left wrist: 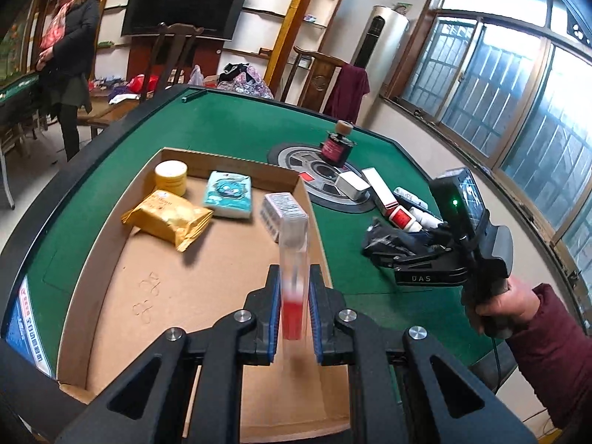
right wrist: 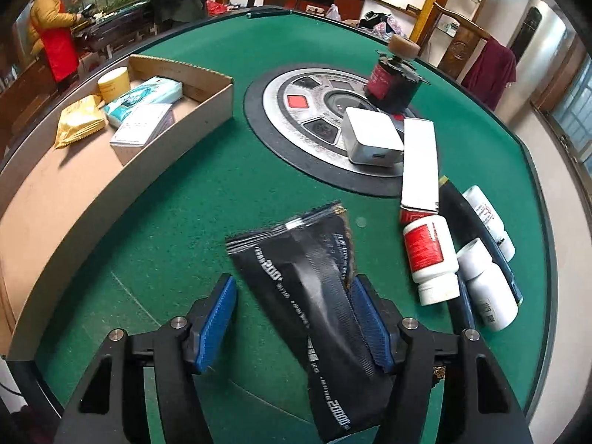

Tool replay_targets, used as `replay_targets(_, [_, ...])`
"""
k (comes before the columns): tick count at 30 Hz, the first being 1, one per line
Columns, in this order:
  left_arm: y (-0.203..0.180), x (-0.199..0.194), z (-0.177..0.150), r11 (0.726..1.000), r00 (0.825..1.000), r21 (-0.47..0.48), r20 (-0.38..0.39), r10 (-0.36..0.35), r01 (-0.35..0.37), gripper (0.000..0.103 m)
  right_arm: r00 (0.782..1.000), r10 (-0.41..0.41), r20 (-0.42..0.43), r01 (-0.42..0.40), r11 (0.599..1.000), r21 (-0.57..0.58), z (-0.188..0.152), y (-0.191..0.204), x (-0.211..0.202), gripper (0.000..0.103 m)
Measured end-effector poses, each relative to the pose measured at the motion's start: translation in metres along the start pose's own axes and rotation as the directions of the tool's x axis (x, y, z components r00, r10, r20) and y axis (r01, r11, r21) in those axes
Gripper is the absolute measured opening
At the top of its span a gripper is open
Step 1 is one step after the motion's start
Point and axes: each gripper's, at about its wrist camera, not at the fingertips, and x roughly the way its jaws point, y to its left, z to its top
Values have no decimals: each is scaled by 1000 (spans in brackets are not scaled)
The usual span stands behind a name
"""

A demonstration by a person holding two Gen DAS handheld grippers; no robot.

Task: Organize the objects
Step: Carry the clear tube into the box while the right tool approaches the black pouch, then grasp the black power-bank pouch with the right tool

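My left gripper [left wrist: 294, 314] is shut on a clear plastic tube with a red end [left wrist: 294, 277] and holds it upright over the cardboard tray [left wrist: 177, 296]. The tray holds a gold packet [left wrist: 168, 218], a yellow tin [left wrist: 171, 177], a blue tissue pack [left wrist: 229, 194] and a small white box [left wrist: 283, 216]. My right gripper [right wrist: 292, 314] is open around a black foil pouch [right wrist: 314, 281] lying on the green table [right wrist: 177, 229]; its right pad touches the pouch. The right gripper also shows in the left wrist view [left wrist: 388, 244].
Right of the pouch lie white pill bottles [right wrist: 431, 259], a long white box [right wrist: 420, 162], a white charger block [right wrist: 372, 137] and a dark jar with a cork [right wrist: 394, 81] on the round centre panel [right wrist: 296, 111]. People stand beyond the table's far left.
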Motion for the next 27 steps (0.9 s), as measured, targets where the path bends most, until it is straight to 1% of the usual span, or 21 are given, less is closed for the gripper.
replay_targets(2, [6,-1,-1,1000,1000,-14,0,1,-1,13,1000,0,16,0,1000,29,-3,-9,3,82])
replay_targets(3, [8,-1,-2,1000,1000,-19,0,3,-3,13,1000,7,22,-8,999,39,-5,-14,4,84])
replay_targets(5, [12,-2,-3,999,1000,-32,-1,6,-6,13,999,35,26,-37,996,75,-7,-18,6,83])
replay_targets(6, [13,-2,-4,999,1000,-36,-1,7,-7,13,997,68,24,-70,991,114,-9,-22,8,82])
replay_targets(7, [14,-2,-5,999,1000,-40,0,9,-9,13,994,104,29,-107,982,155,-9,-24,7,76])
replay_targets(8, [15,-3,-5,999,1000,-40,0,13,-13,13,995,91,40,-97,981,170,-11,-26,4,61])
replay_targets(9, [15,-3,-5,999,1000,-39,1,20,-20,13,995,86,44,-92,980,178,-14,-29,1,55])
replay_targets(10, [14,-3,-5,999,1000,-36,2,28,-28,13,992,114,56,-123,972,201,-17,-32,-2,49])
replay_targets(12, [12,-3,-5,999,999,-34,6,32,-31,13,985,153,84,-169,958,233,-26,-37,-9,46])
replay_targets(14, [10,-4,-5,999,999,-31,16,36,-35,13,981,152,117,-176,954,243,-30,-39,-18,40])
replay_targets(15, [10,-4,-5,999,999,-30,18,36,-35,13,977,163,134,-193,948,252,-33,-39,-24,39])
replay_targets(17, [8,-7,-4,999,999,-22,25,43,-42,13,966,193,171,-233,937,261,-34,-33,-39,28])
replay_targets(20, [8,-13,-1,998,998,-21,37,54,-53,13,949,222,224,-275,931,241,-29,-24,-60,23])
replay_targets(22, [12,-18,1,997,997,-26,44,69,-68,13,938,242,247,-296,932,209,-18,-16,-69,23])
replay_targets(24, [16,-22,2,996,996,-38,47,77,-75,13,942,237,239,-280,945,167,-14,-3,-75,22])
replay_targets(25, [18,-25,2,996,996,-47,49,74,-72,13,947,215,238,-256,954,156,-6,4,-70,22])
replay_targets(26, [20,-28,2,996,996,-52,52,70,-67,13,953,180,245,-223,961,161,-5,3,-69,24])
replay_targets(27, [21,-30,1,997,996,-53,53,67,-65,13,958,153,243,-196,967,165,-2,3,-64,27])
